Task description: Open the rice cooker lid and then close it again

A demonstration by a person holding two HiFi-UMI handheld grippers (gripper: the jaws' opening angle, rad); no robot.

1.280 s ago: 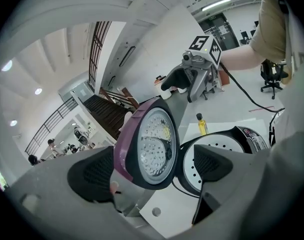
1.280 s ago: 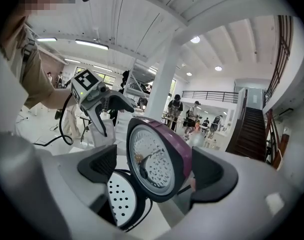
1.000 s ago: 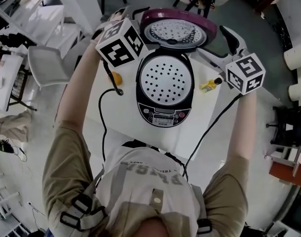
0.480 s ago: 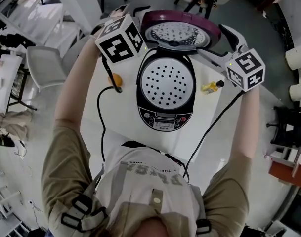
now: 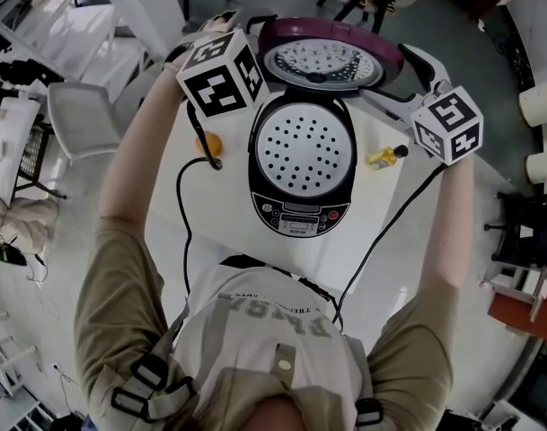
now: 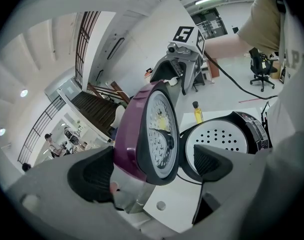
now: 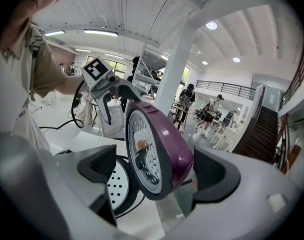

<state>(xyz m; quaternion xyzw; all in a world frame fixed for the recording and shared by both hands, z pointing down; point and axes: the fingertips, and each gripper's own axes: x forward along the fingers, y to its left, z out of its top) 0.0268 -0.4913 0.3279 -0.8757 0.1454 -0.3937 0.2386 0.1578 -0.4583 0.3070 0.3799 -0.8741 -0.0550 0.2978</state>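
Observation:
The black rice cooker (image 5: 300, 196) stands on the white table (image 5: 210, 214) with its purple lid (image 5: 331, 52) raised upright at the back. A perforated white tray (image 5: 302, 151) covers the pot opening. My left gripper (image 5: 244, 23) is at the lid's left edge and my right gripper (image 5: 408, 65) at its right edge. In the left gripper view the lid (image 6: 147, 134) stands between the wide-apart jaws of the left gripper (image 6: 152, 169). The right gripper view shows the lid (image 7: 156, 144) likewise between the spread jaws of the right gripper (image 7: 155, 173). Neither clamps it.
A small yellow bottle (image 5: 383, 156) lies right of the cooker and an orange object (image 5: 210, 142) left of it. Black cables (image 5: 185, 205) trail over the table's front. A white chair (image 5: 84, 115) stands at the left, and office furniture surrounds the table.
Both grippers have edged slightly up toward the raised lid. The lid itself stays upright and open.

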